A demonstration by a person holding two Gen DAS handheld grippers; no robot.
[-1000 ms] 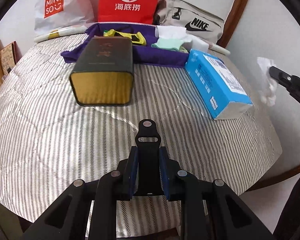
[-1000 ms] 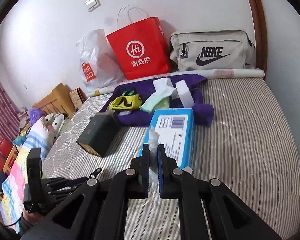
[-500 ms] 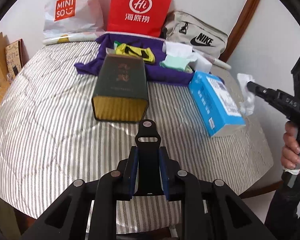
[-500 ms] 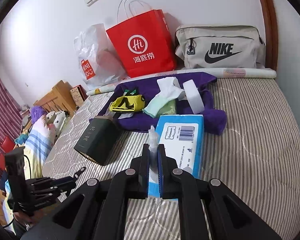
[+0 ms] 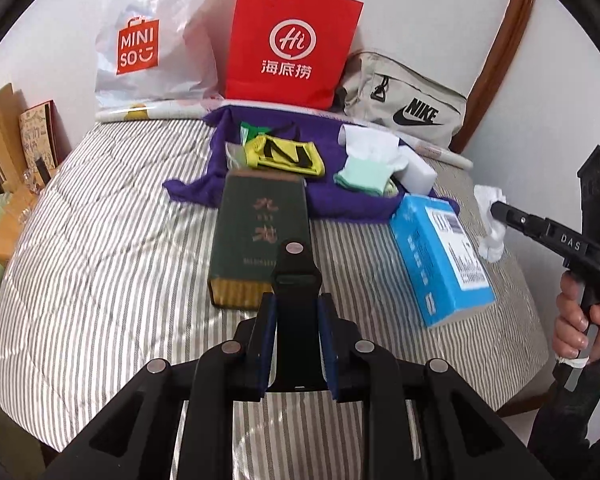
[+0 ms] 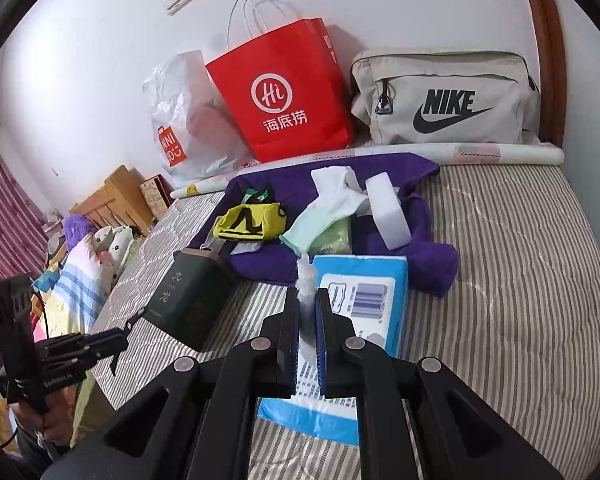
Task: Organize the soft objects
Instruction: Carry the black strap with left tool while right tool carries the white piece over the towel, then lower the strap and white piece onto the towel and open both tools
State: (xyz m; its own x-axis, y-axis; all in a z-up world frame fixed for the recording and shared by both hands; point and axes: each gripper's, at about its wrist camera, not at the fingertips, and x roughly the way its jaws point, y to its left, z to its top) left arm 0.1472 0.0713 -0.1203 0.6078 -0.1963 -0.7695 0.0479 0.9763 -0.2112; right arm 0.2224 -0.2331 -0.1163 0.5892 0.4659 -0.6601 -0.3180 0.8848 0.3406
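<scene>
My right gripper is shut on a white tissue, held above the near end of the blue tissue pack; the tissue also shows in the left wrist view. My left gripper is shut on a black clip-like piece, low over the bed in front of the dark green box. On a purple towel lie a yellow-black pouch, a mint sock, a white sock and a white sponge block.
A red paper bag, a Miniso plastic bag and a grey Nike bag stand along the wall. The striped bed cover spreads to the right. Bedding and wooden furniture lie past the left edge.
Both grippers have moved forward toward the items. The right one has carried the tissue over the blue pack. The left one has closed in on the green box.
</scene>
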